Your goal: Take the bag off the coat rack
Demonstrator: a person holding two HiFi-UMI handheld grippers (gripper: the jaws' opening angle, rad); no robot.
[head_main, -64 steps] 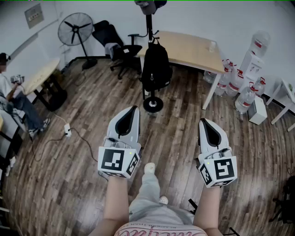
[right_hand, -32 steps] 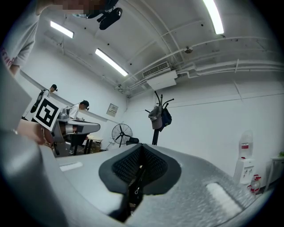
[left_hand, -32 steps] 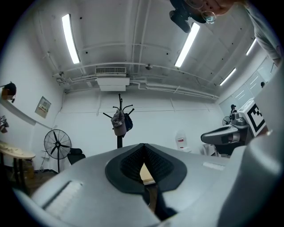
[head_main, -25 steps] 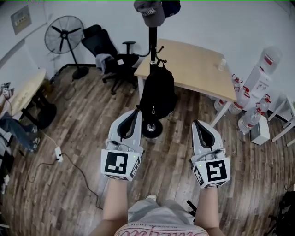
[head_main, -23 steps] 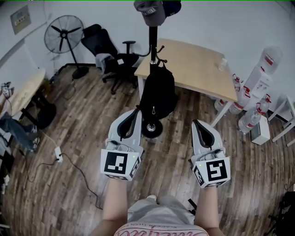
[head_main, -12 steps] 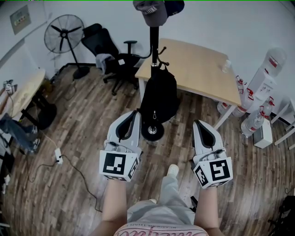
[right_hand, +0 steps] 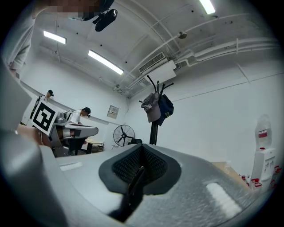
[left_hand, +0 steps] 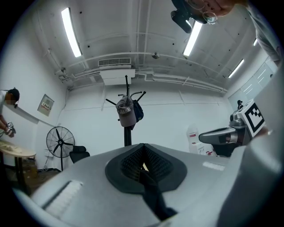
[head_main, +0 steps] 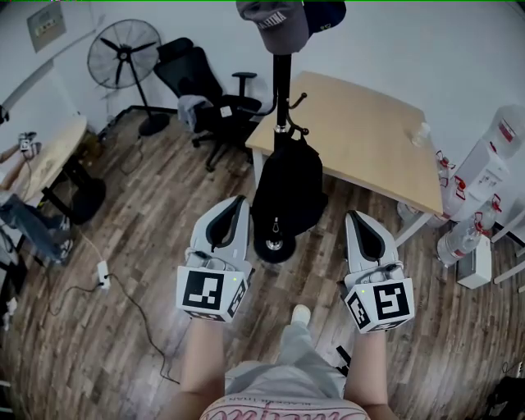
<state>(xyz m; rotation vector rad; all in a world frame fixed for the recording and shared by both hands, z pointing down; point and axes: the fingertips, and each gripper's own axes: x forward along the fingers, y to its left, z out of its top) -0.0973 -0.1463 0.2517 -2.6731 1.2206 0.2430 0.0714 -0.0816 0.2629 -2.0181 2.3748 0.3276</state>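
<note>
Held out side by side in a person's hands over a wood floor (head_main: 123, 271), the left gripper (head_main: 239, 199) and the right gripper (head_main: 354, 216) both have their jaws pressed together with nothing between them. One shoe (head_main: 300, 314) of the person shows just behind and between the two marker cubes.

Ahead of the tips, in the gap between the two tools, the black bag (head_main: 287, 193) hangs on the coat rack (head_main: 281, 90), over its round base (head_main: 273, 246). Neither gripper holds it. Two caps (head_main: 275, 20) sit on top of the rack's pole, above the bag.

Beyond the rack, ahead and to the right of the right gripper, stands a light wooden table (head_main: 361, 139), with water bottles (head_main: 472, 230) farther right. Ahead and to the left of the left gripper are a black office chair (head_main: 197, 78) and a standing fan (head_main: 115, 53) by the white wall.
</note>
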